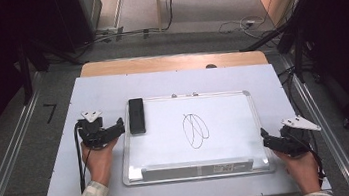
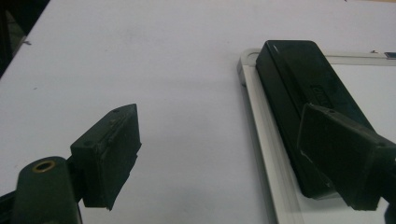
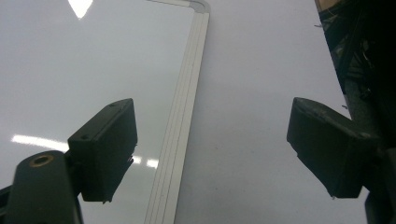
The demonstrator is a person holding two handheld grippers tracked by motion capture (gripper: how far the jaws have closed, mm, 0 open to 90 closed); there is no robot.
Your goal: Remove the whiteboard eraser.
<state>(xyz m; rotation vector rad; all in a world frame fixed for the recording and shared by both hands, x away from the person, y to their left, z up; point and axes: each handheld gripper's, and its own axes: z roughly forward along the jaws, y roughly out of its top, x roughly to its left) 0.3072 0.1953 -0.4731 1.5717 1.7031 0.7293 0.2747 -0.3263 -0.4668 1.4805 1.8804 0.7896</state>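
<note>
I held the left gripper [image 1: 118,127] wide beside the black eraser [image 1: 137,115]; right gripper [image 1: 266,138] wide; next, I judged, closing on the eraser to wipe the scribble [image 1: 195,129].

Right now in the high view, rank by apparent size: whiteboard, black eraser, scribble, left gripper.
1. White aluminium-framed whiteboard
2. Black hand-held left gripper, cable excluded
3. Black rectangular eraser and black looped marker scribble: too alike to rank

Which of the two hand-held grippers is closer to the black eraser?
The left gripper, at the whiteboard's left edge beside the eraser; the right gripper sits at the opposite edge.
</note>
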